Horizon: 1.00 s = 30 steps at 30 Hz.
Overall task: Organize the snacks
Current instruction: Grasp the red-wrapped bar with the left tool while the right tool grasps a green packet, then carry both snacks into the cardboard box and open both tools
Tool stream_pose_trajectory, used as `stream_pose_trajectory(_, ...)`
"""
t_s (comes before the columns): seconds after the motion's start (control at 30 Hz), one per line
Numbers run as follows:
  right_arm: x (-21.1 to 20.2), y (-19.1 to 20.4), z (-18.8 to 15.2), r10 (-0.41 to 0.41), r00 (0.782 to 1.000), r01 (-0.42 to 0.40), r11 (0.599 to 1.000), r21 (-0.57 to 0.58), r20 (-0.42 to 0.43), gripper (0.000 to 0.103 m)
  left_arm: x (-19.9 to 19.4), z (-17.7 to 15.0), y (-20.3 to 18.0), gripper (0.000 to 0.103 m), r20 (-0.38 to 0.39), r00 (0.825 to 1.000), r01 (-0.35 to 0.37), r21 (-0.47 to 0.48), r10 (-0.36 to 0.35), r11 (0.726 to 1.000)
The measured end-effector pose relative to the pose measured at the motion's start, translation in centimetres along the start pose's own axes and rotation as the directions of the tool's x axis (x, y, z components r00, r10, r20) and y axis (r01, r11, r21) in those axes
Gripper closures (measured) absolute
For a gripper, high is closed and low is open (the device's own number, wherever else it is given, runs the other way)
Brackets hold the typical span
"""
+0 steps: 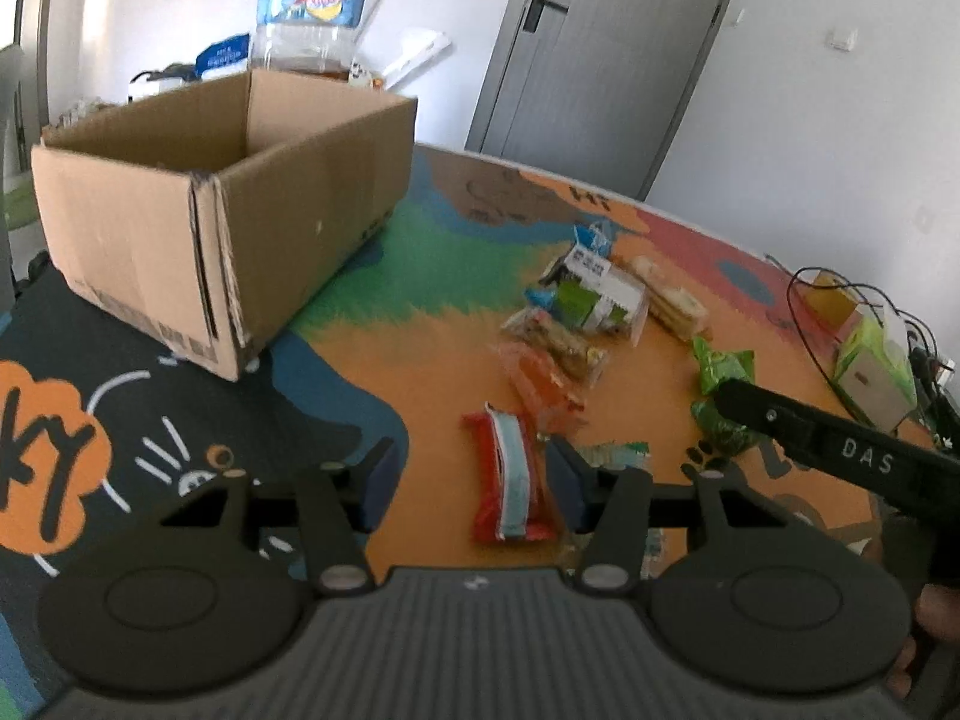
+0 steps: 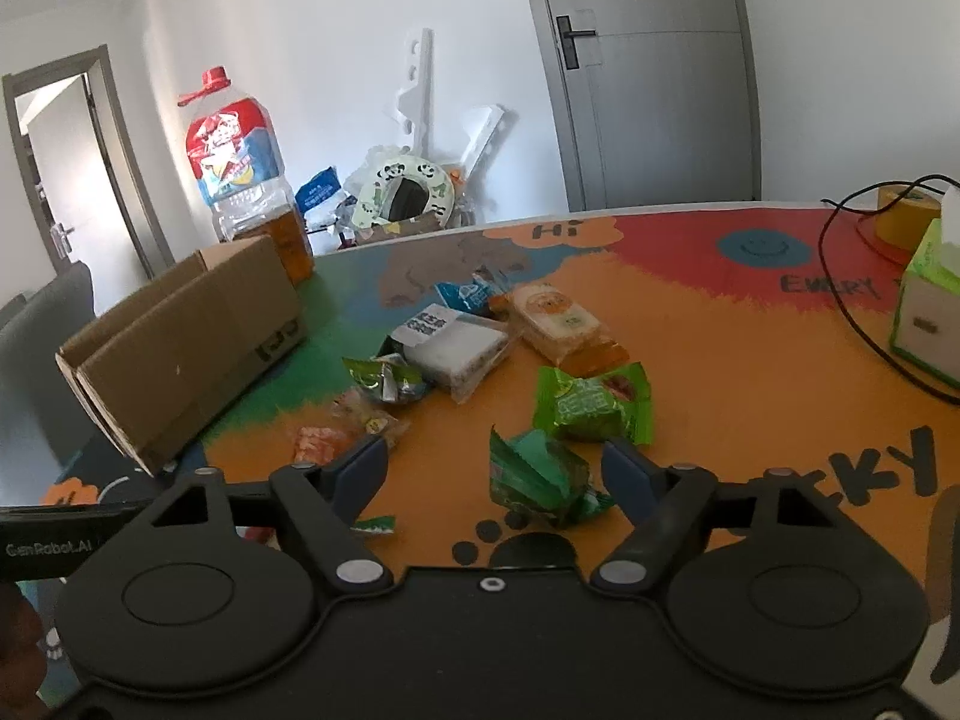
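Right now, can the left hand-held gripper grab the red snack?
Probably yes: the red snack packet lies between the open left hand-held gripper fingers, with nothing on top.

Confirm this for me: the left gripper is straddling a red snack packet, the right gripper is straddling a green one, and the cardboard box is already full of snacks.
Wrong on the box. The left wrist view shows the cardboard box with only bare walls inside, no snacks visible. The rest holds: the left gripper has the red snack packet between its open jaws, and the right gripper has the green snack packet between its own.
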State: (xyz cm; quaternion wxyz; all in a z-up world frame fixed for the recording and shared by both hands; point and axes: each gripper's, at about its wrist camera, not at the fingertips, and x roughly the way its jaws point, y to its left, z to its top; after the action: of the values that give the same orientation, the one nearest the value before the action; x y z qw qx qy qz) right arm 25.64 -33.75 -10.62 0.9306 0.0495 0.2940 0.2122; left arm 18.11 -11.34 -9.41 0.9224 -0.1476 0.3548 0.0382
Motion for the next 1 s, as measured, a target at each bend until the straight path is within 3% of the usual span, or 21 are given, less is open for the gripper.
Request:
stream_pose_trajectory(0.2, 1.2, 0.1, -0.2, 0.007, 1.0, -0.007, 1.0, -0.007, -0.02, 0.034, 1.1, -0.6, -0.6, 0.054, -0.029, 1.0, -0.006, -0.001, 0.006, 1.0)
stream_pose_trajectory(0.3, 1.9, 0.1, -0.4, 0.005, 0.999, -0.005, 1.0, -0.001, -0.039, 0.054, 1.5, -0.9, -1.1, 0.061, -0.021, 0.999, -0.032, 0.022, 0.033, 0.999)
stream_pose_trajectory(0.33, 2.2, 0.0, -0.6, 0.006, 0.999, -0.006, 1.0, 0.012, -0.054, 0.068, 1.5, -0.9, -1.3, 0.066, -0.018, 0.999, -0.047, 0.032, 0.047, 0.998)
stream_pose_trajectory(0.37, 2.4, -0.3, -0.7, 0.017, 0.998, -0.015, 1.0, 0.026, -0.062, 0.068, 1.6, -0.9, -1.4, 0.074, -0.018, 0.998, -0.056, 0.033, 0.056, 0.998)
stream_pose_trajectory(0.53, 1.7, -0.4, -1.3, 0.03, 0.999, -0.029, 0.999, 0.034, -0.04, 0.07, 1.4, -0.9, -1.1, 0.084, -0.024, 0.999, -0.042, 0.012, 0.042, 0.999)
stream_pose_trajectory(0.77, 0.2, -0.1, -1.1, 0.046, 0.999, -0.047, 0.998, 0.042, 0.006, 0.071, 0.6, -0.9, -1.0, 0.084, -0.028, 0.999, -0.03, 0.011, 0.03, 0.999)
stream_pose_trajectory(1.0, -0.8, 1.6, 0.0, 0.069, 0.997, -0.07, 0.997, 0.02, 0.036, 0.071, -1.8, 0.4, -0.4, 0.084, 0.036, 0.999, -0.013, 0.006, 0.013, 1.0)
